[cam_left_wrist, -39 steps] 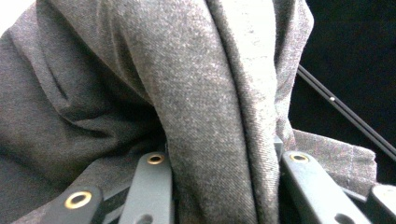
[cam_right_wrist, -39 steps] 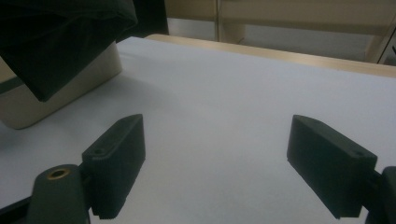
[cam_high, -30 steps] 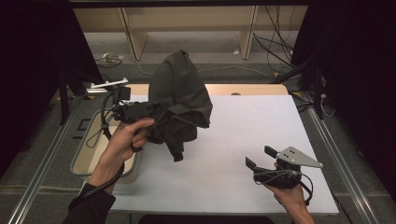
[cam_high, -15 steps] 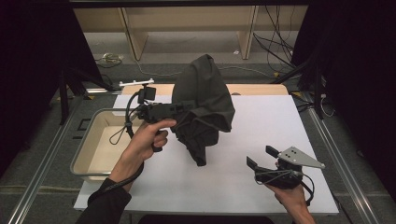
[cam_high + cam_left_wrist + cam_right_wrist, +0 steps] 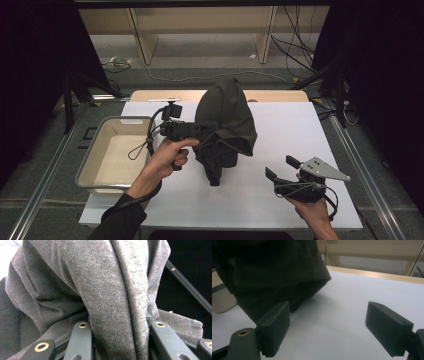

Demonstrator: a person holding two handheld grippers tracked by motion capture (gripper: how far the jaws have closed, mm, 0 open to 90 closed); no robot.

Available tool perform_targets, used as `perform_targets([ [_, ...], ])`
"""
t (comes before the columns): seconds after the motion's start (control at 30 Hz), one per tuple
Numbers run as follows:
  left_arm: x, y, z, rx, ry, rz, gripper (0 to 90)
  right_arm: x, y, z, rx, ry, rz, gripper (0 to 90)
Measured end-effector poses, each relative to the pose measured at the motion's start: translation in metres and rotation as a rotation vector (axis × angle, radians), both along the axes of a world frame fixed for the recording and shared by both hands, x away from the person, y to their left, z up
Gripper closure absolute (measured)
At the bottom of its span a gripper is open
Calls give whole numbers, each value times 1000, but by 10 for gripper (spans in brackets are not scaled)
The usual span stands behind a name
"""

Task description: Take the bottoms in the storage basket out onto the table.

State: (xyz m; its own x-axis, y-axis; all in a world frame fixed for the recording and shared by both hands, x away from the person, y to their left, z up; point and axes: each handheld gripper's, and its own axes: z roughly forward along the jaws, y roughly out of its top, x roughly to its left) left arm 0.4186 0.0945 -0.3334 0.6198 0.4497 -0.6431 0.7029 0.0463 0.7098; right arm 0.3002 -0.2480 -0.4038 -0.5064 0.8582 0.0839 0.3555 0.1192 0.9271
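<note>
Grey cloth (image 5: 100, 290) pinched between the hand-held gripper (image 5: 120, 326) jaws

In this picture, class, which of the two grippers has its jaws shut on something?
The left gripper, above the table beside the tub: its jaws pinch a fold of the dark grey cloth. The right gripper sits low with jaws apart, holding nothing.

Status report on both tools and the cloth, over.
Left tool shut on the grey cloth, held up, its lower end over the white table. Right tool open, empty, low at the table's right. Bin at left; nothing in the way.
</note>
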Motion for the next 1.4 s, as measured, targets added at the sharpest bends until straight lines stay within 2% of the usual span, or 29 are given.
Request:
perform_targets([
  [0.03,0,0,0,0,0,0,669,0,0,0,0,0,0,207],
  [0.1,3,-4,-10,22,20,-4,669,0,0,0,-2,-1,1,207],
  [0.13,6,-7,-20,36,47,-1,668,0,0,1,4,0,2,207],
  [0.17,6,-7,-20,36,47,-1,668,0,0,1,4,0,2,207],
  [0.27,9,-11,-34,43,72,0,667,0,-1,1,3,-1,2,207],
  [0.43,11,-16,-46,70,78,0,664,0,-1,0,-4,0,0,207],
  [0.53,11,-19,-56,64,89,2,656,-1,-1,1,-1,-11,-4,209],
  [0.67,12,-22,-62,61,90,-2,651,0,-1,1,1,-8,-7,209],
  [0.73,12,-26,-68,104,94,0,643,0,-1,1,-3,-7,-6,209],
  [0.77,12,-26,-68,104,94,0,639,0,-1,1,-4,-5,-4,209],
  [0.8,11,-30,-71,123,92,-6,635,-1,-1,1,-4,-6,-7,209],
  [1.03,8,-40,-76,153,80,-14,611,-1,-1,1,-1,-7,-3,209],
  [1.07,7,-43,-79,181,72,-21,607,-1,-1,1,-1,-8,-3,209],
  [1.1,7,-43,-79,181,72,-21,600,-1,-1,1,-1,-8,-3,209],
  [1.17,6,-47,-83,217,61,-30,589,-1,-1,0,-7,-7,-5,209],
  [1.2,5,-51,-88,244,50,-34,565,-1,0,1,-4,-9,-4,209],
  [1.3,3,-54,-93,260,51,-38,516,-1,1,0,-10,-7,-3,209],
  [1.33,1,-59,-98,293,51,-55,498,-1,0,0,-10,-6,-3,209],
  [1.37,1,-59,-98,293,51,-55,478,-1,0,1,-9,-8,-4,209],
  [1.4,-1,-65,-99,322,46,-68,456,-1,0,1,-5,-10,-5,209],
])
